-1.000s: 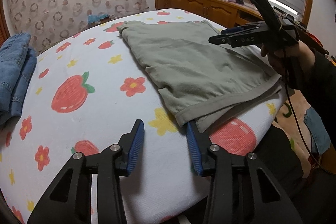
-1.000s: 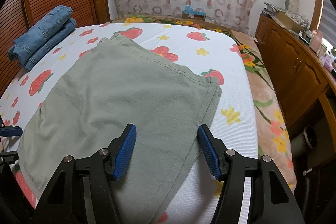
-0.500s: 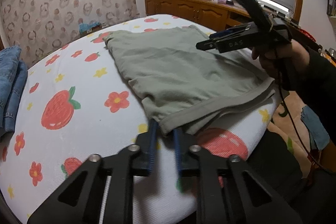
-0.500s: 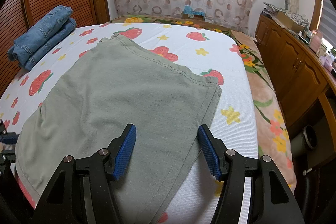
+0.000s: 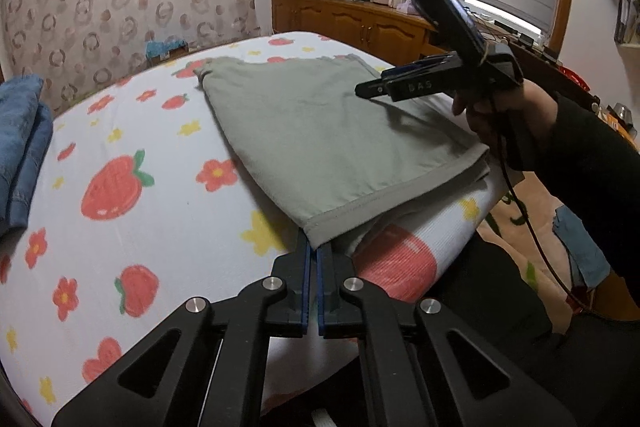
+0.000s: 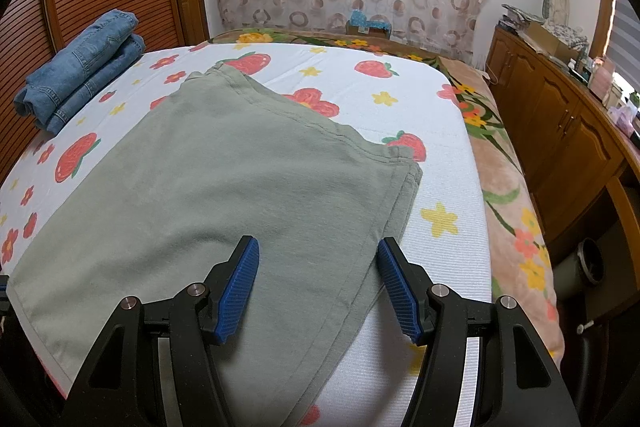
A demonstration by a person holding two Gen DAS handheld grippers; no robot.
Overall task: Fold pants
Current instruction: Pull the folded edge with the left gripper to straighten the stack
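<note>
Denim jeans (image 6: 80,71), folded, sit at the far left of the strawberry-print bedspread (image 5: 120,227), well apart from the grey-green pants (image 6: 224,179), which lie flat across its near middle. Soft and light, this limp knit will likely sag unless held by its firmer waistband; the left gripper (image 5: 313,259) is clamped on the near-left corner. Further right, the right gripper (image 6: 318,267) hangs with jaws spread above the right edge, with bare bedspread beyond for folding.

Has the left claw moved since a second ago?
Yes. The left claw crept forward to the grey-green cotton pants' waistband corner, jaws just closing shut on it, past the yellow printed flower.
</note>
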